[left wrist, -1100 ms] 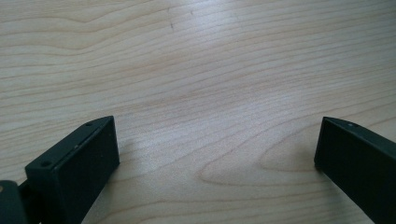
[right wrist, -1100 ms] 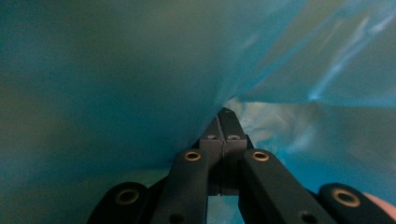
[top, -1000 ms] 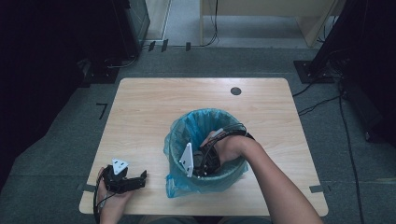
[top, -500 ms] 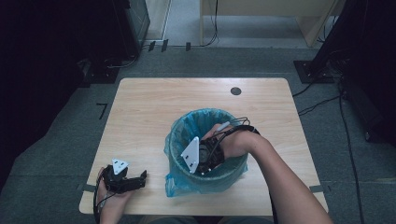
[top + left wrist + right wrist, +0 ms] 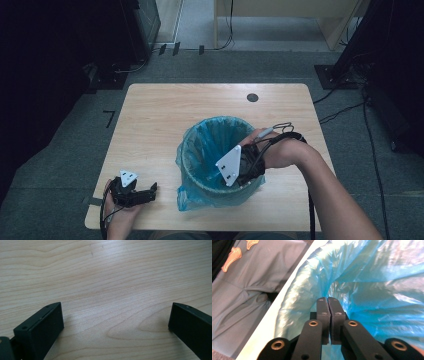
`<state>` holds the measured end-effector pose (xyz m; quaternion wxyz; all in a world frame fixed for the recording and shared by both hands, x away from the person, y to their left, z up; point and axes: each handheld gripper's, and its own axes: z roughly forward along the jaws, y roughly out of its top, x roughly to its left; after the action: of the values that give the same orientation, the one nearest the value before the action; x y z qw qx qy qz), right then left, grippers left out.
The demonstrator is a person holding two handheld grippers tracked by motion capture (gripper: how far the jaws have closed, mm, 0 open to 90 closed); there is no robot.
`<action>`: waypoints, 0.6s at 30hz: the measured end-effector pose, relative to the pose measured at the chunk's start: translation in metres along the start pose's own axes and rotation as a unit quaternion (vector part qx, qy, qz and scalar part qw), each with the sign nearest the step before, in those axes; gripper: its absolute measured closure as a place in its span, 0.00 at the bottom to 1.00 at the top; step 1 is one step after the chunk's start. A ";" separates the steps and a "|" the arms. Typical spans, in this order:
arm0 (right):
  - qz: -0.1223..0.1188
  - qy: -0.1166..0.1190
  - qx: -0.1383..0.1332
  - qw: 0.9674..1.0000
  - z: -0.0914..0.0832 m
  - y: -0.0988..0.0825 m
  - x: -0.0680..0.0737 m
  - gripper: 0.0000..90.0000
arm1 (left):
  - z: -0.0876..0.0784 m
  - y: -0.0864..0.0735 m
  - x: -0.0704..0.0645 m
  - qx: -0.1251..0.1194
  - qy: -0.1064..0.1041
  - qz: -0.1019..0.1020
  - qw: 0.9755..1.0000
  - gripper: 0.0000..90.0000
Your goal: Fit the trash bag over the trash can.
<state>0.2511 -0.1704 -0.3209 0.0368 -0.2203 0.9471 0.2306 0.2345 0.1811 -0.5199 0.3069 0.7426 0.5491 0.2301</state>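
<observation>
A round bin lined with a blue plastic bag [image 5: 200,131] stands on the wooden table [image 5: 165,115], near its front edge. My right gripper [image 5: 242,177] hangs at the bin's right rim with its grey plate up and its jaws pointing down into the bag. In the right gripper view, that gripper [image 5: 327,300] has its jaws pressed together, with nothing visible between them and the crinkled blue bag [image 5: 382,290] just beyond. My left gripper [image 5: 151,192] rests on the table at the front left. Its jaws stand wide apart over bare wood [image 5: 116,317].
A dark round hole [image 5: 252,97] sits in the table's far right part. The bag's loose skirt [image 5: 187,197] spreads onto the table at the bin's front left. Dark equipment and cables lie on the floor beyond the table.
My right gripper has risen from deeper in the bin and shifted right toward the rim. The left gripper has stayed where it was.
</observation>
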 end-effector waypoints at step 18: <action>0.006 -0.039 -0.034 0.999 -0.052 -0.014 0.045 0.86 | 0.000 0.000 0.000 0.000 0.000 0.000 1.000 0.00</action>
<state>0.2184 -0.2228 -0.2882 0.0652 -0.2069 0.9377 0.2714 0.2345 0.1810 -0.5199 0.3070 0.7425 0.5490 0.2302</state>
